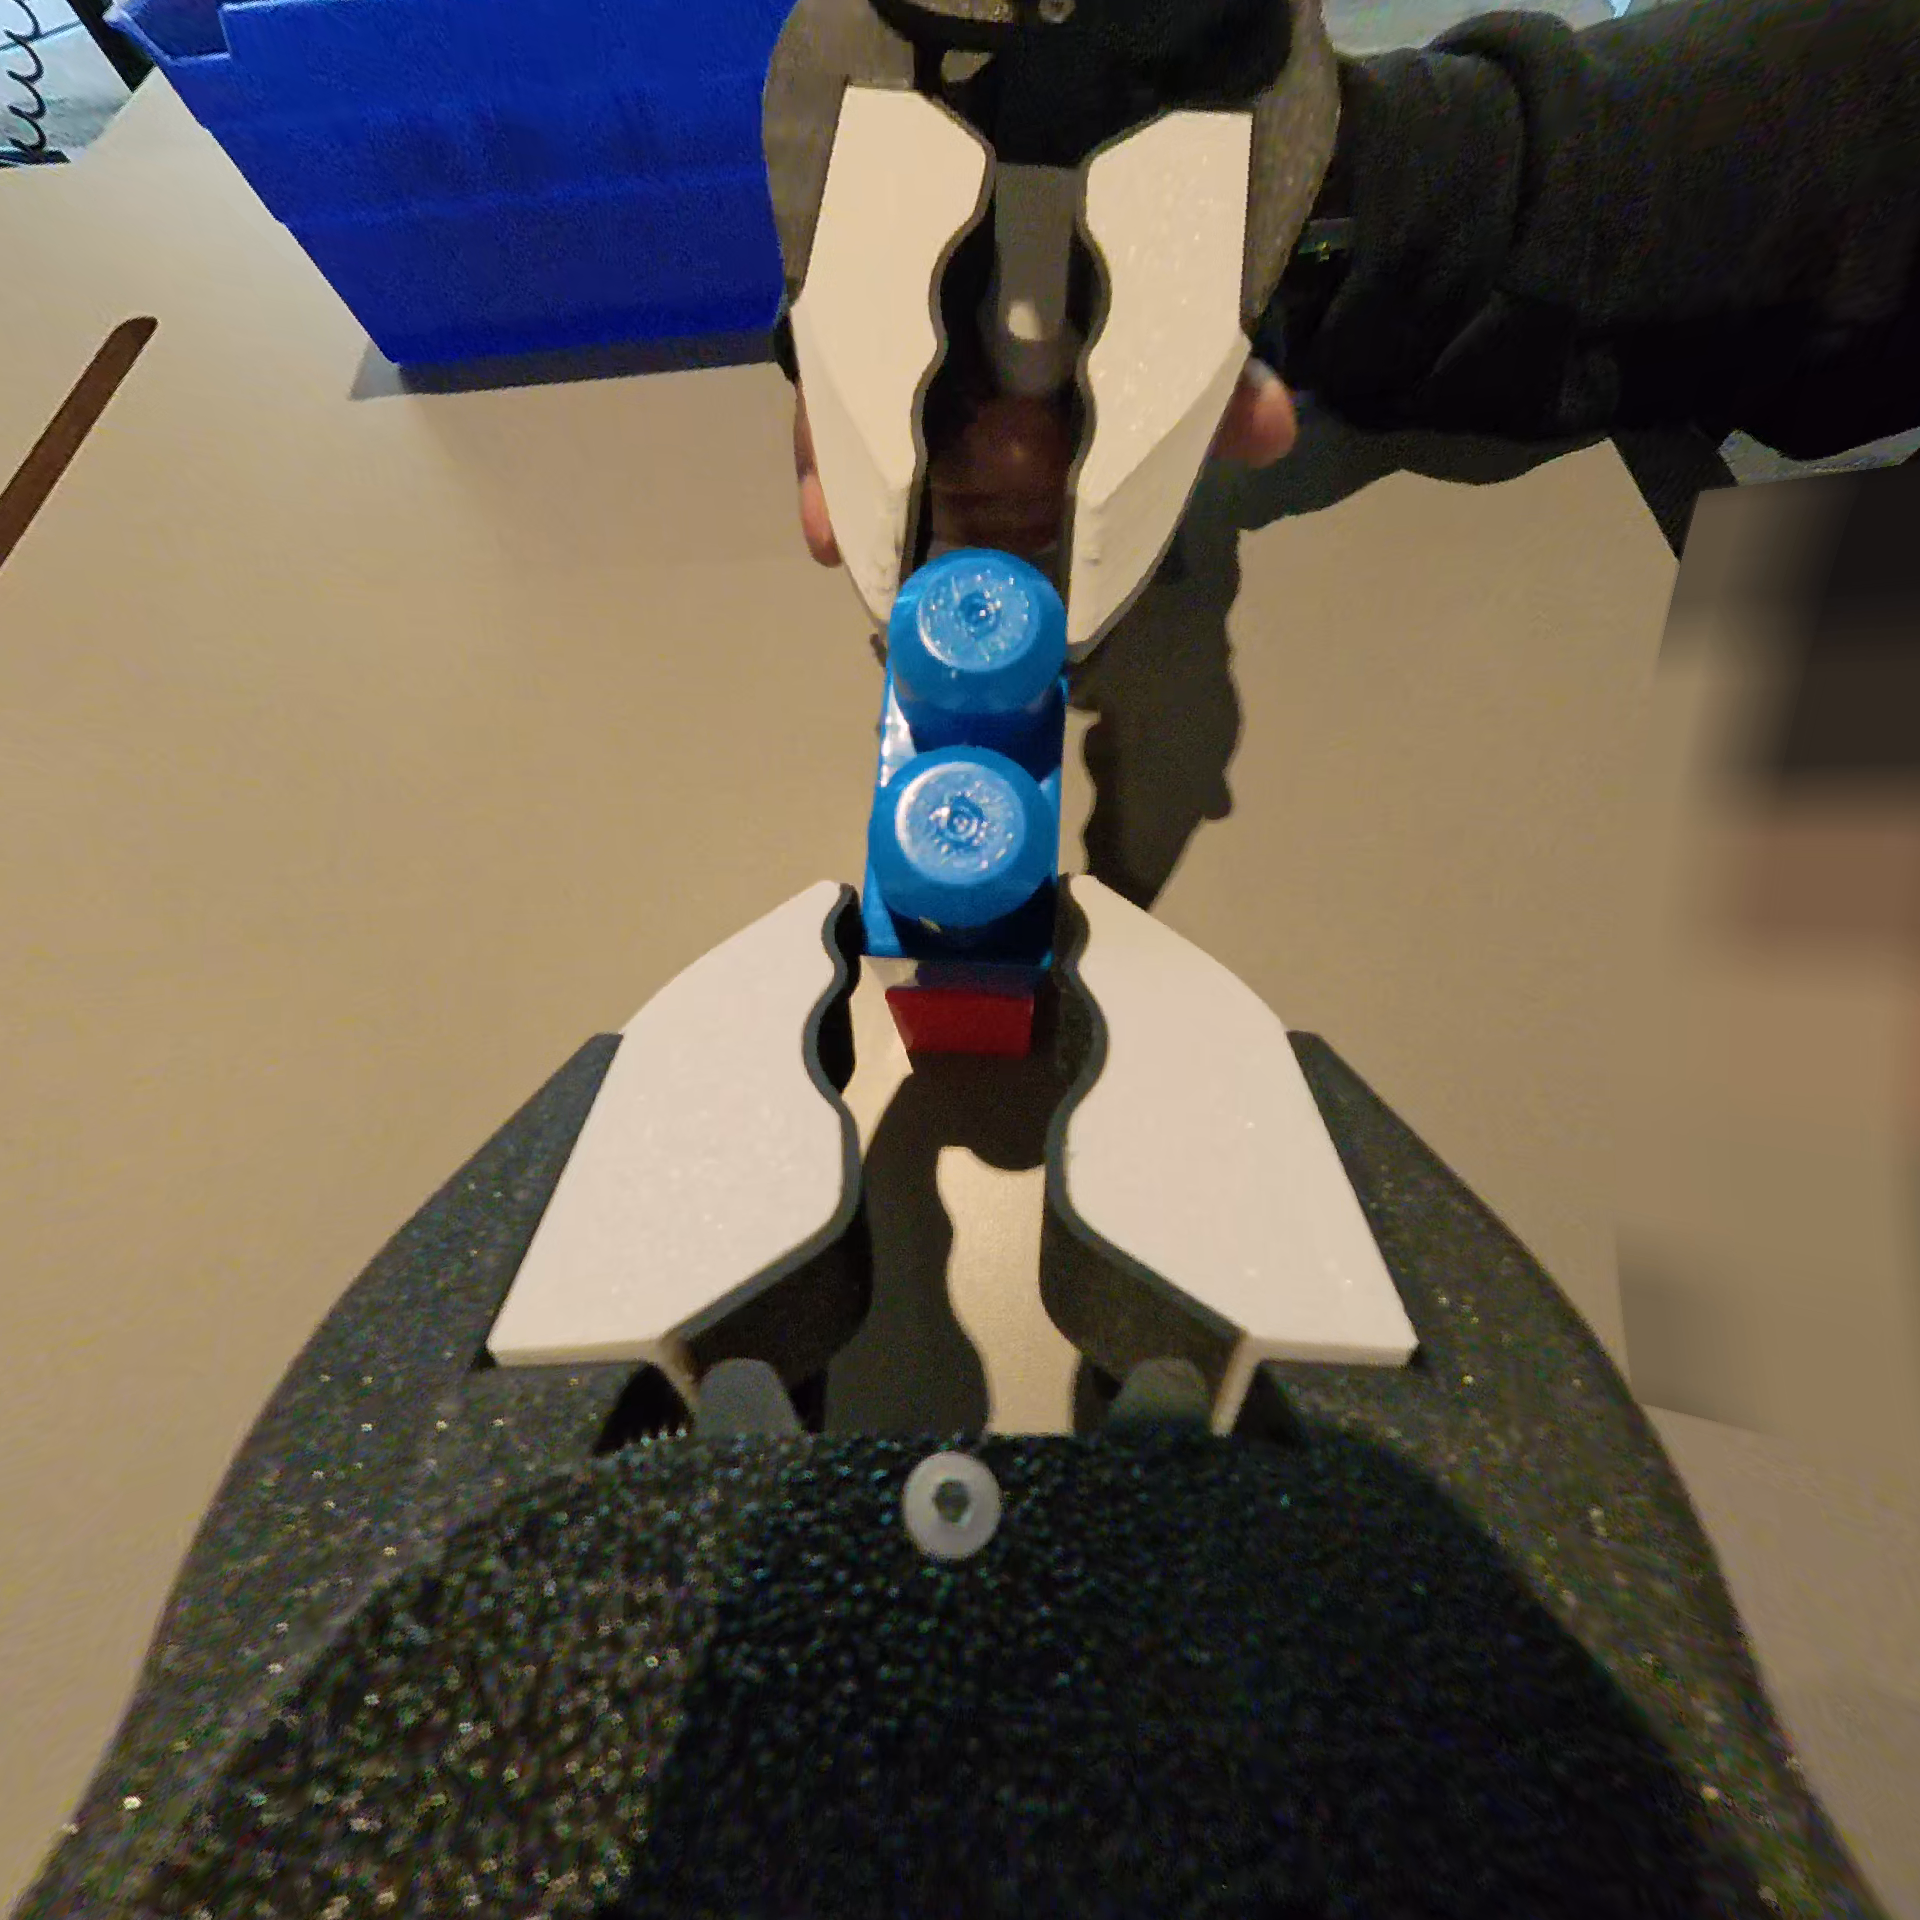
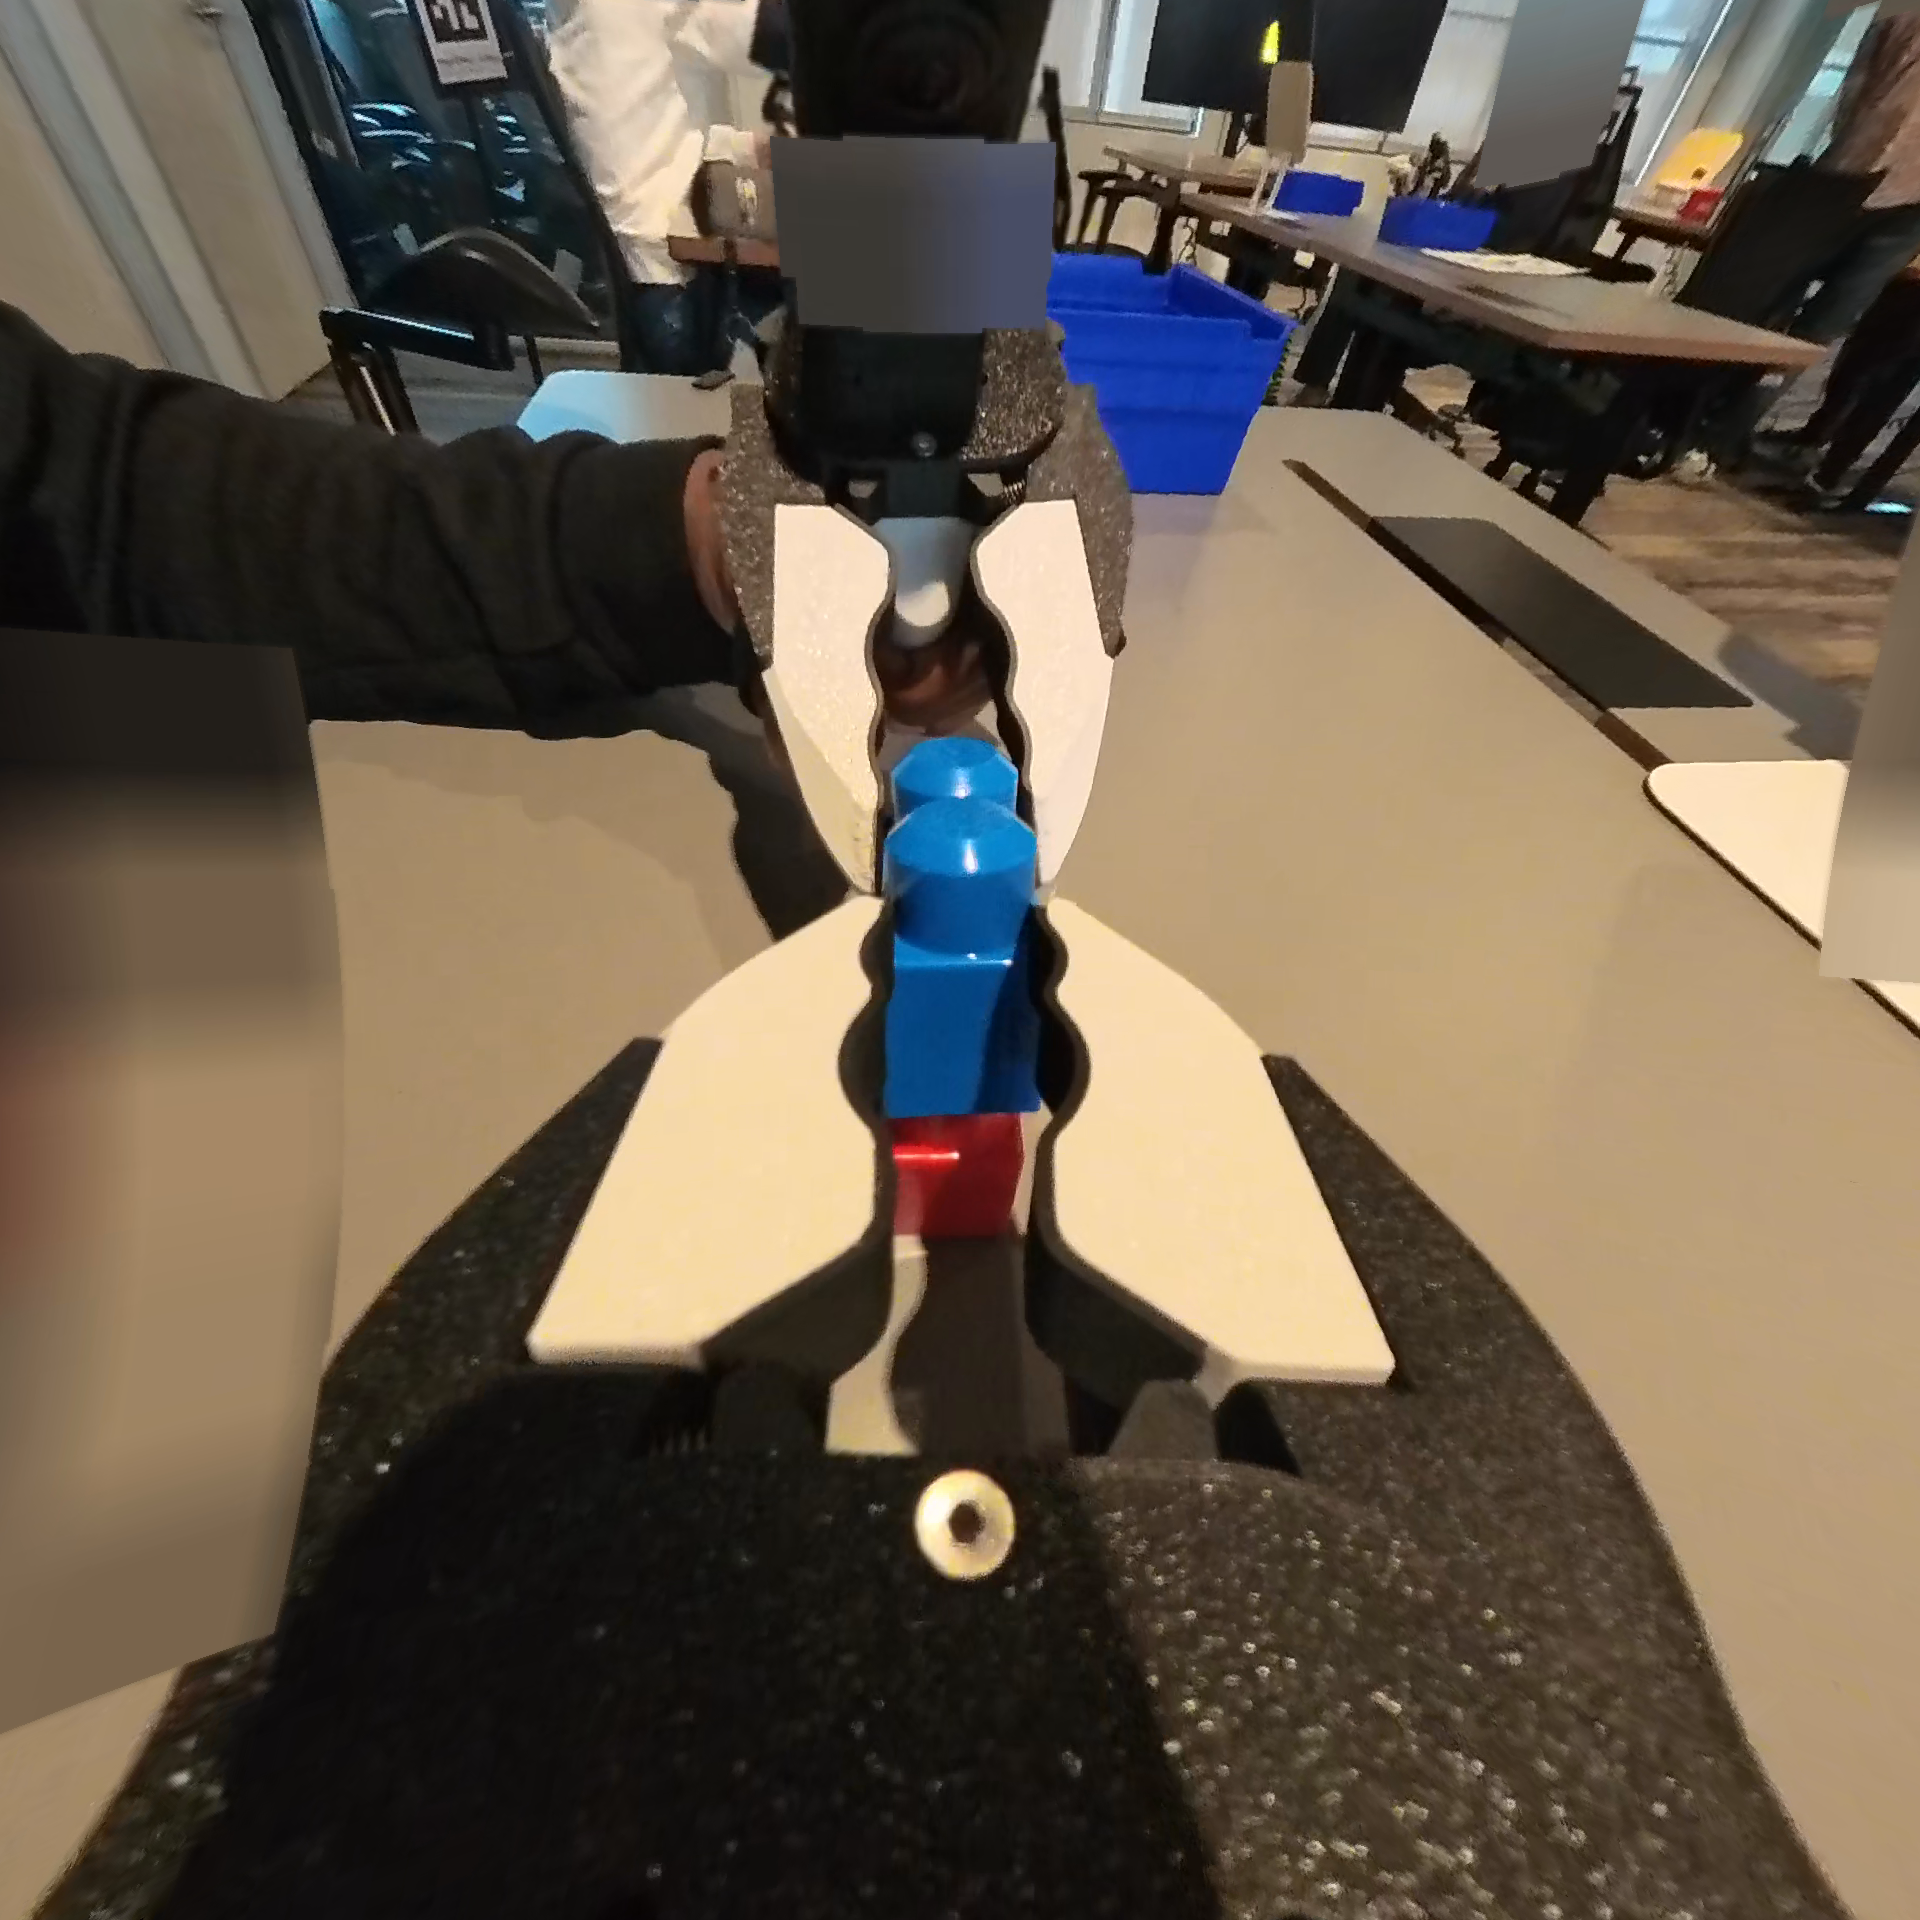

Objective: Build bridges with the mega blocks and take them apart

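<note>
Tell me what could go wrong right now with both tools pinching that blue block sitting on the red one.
1. Both the left tool and the right tool clamp the same blue block from opposite ends; uneven pulling could twist it or make it slip out.
2. The red block beneath is held by neither tool, so it may lift along and then drop onto the table.
3. The tips nearly meet, so the tools could bump.

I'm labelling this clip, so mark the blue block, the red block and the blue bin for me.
blue block (image 2: 948, 1023): right wrist view, on its flat near side face.
red block (image 2: 961, 1179): right wrist view, on its front face under the blue one.
blue bin (image 1: 499, 177): left wrist view, on its outer wall.
</note>
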`<state>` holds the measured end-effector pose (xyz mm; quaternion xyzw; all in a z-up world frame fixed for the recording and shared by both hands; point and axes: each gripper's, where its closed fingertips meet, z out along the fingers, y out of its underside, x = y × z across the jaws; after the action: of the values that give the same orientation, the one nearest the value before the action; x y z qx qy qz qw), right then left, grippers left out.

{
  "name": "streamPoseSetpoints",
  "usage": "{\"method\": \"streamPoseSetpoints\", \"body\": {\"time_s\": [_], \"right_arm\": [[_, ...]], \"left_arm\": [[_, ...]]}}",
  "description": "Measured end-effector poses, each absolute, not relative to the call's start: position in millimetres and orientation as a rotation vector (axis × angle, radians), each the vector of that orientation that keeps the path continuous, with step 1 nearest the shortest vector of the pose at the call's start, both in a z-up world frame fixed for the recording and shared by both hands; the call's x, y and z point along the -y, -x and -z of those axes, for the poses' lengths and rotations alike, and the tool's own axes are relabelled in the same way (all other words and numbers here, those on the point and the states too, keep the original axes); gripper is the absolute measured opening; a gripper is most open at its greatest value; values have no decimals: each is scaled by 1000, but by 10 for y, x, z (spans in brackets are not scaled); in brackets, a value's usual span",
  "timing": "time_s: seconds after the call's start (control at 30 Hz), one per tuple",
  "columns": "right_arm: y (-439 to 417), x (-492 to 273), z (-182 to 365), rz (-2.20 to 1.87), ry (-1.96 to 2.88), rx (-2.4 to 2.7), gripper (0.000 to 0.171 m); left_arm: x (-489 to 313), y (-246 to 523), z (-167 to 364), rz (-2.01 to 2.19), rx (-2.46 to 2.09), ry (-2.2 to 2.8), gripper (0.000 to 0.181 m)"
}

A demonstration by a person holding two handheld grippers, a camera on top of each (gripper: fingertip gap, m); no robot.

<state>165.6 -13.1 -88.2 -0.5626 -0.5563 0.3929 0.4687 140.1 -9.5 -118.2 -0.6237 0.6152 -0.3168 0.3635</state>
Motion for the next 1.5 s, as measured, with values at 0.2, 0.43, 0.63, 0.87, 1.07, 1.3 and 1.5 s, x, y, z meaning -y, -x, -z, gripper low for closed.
{"method": "streamPoseSetpoints", "body": {"time_s": [0.2,0.43,0.63,0.87,1.07,1.3,1.5], "right_arm": [[-1708,116,974,-922,1441,1413,24],[-1703,95,978,-961,1461,1377,24],[-1691,87,993,-974,1493,1359,25],[-1698,88,1030,-999,1535,1333,25],[-1704,89,1047,-1000,1562,1306,26],[-1705,87,1047,-1015,1575,1284,27],[-1702,87,1034,-1015,1540,1287,25]], "left_arm": [[85,-1428,1143,814,-1560,1586,34],[76,-1428,1152,885,-1518,1600,35],[73,-1416,1194,874,-1526,1620,35],[70,-1418,1228,849,-1542,1645,35],[69,-1421,1236,816,-1555,1646,35],[67,-1422,1242,789,-1557,1635,35],[62,-1431,1230,830,-1518,1626,35]]}}
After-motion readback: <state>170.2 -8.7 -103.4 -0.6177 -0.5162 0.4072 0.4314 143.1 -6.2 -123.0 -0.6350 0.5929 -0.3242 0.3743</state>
